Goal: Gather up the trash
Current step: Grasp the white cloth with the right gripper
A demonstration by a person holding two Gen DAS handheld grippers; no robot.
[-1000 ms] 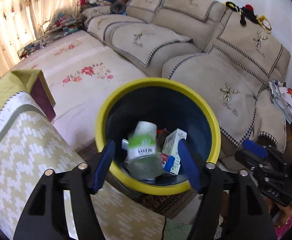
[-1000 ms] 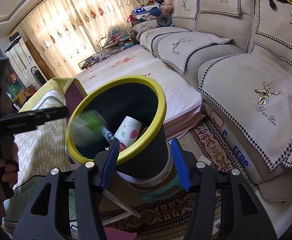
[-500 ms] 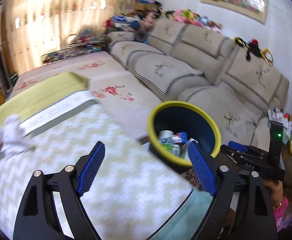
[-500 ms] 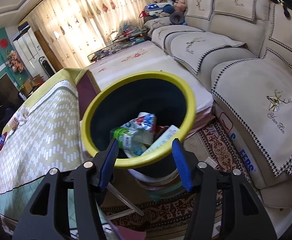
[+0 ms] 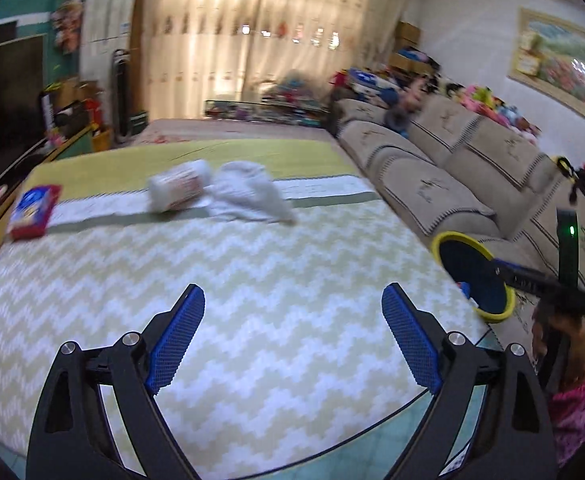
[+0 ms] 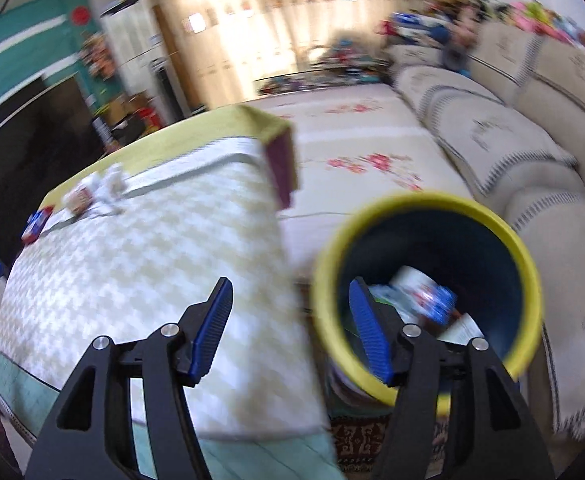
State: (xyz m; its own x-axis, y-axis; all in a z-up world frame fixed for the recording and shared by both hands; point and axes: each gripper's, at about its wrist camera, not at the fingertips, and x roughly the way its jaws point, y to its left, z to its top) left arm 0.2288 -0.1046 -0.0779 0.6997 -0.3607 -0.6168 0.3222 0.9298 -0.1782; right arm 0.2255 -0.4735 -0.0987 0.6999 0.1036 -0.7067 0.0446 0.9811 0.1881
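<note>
The left gripper [image 5: 292,332] has just been opening; its jaws stand wide with nothing between them, above the zigzag tablecloth [image 5: 252,280]. Ahead of it lie a crumpled white tissue [image 5: 248,196], a small wrapped roll [image 5: 176,190] and a red packet [image 5: 32,211]. The right gripper [image 6: 292,328] has also been opening and is empty; just right of it is the yellow-rimmed bin [image 6: 528,256] with packaging inside.

Legible text: none — motion blur throughout | red-and-blue packet [image 5: 32,211] on table [image 5: 252,280]: print unreadable | trash in yellow-rimmed bin [image 6: 524,264] beside table: labels smeared — unreadable | wall picture [image 5: 560,64]: no lettering resolved
</note>
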